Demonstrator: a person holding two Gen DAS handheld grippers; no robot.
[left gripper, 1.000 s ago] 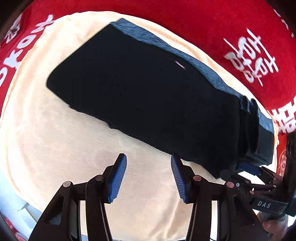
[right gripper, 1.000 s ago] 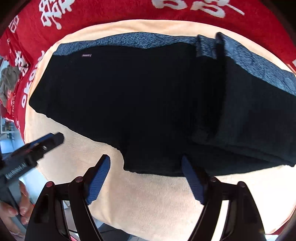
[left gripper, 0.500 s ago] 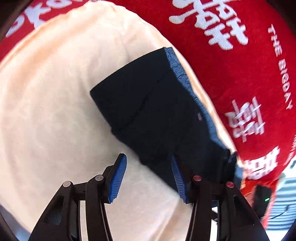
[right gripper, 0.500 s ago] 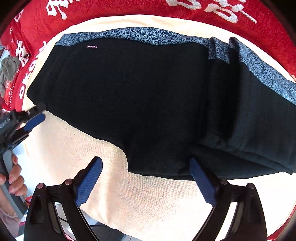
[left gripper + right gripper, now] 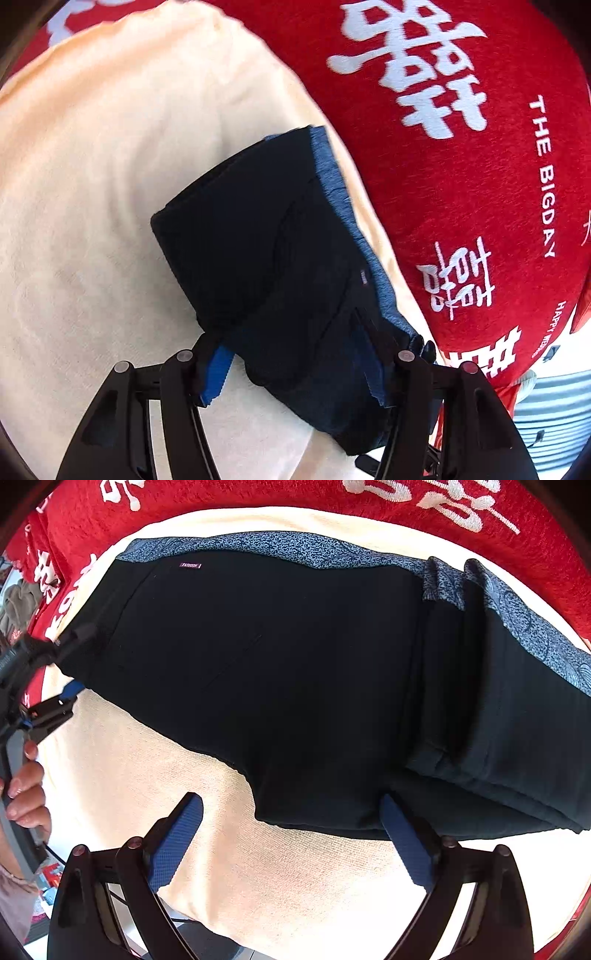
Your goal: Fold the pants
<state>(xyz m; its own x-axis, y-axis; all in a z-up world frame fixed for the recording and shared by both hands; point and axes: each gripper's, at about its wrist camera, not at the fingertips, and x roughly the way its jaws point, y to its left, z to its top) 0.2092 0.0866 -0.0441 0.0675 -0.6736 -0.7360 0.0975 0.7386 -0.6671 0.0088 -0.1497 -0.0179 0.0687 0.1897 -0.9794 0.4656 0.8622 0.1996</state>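
Observation:
Black pants with a blue-grey side stripe (image 5: pixel 295 672) lie partly folded on a cream towel (image 5: pixel 155 768). In the left wrist view the pants (image 5: pixel 266 258) run away from me, and their near end lies between my left gripper's (image 5: pixel 295 373) open blue fingers (image 5: pixel 216 373), one finger under the fabric edge. The left gripper also shows at the pants' left end in the right wrist view (image 5: pixel 55 686). My right gripper (image 5: pixel 291 842) is open at the pants' near edge, one finger (image 5: pixel 406 842) touching the fabric.
The cream towel (image 5: pixel 92 184) lies on a red cloth with white characters (image 5: pixel 461 166). The folded, thicker part of the pants (image 5: pixel 517 731) is at the right. A hand (image 5: pixel 26 786) holds the left tool.
My left gripper has swung to the pants' end and moved in until the fabric lies between its fingers. My right gripper has edged closer to the near hem.

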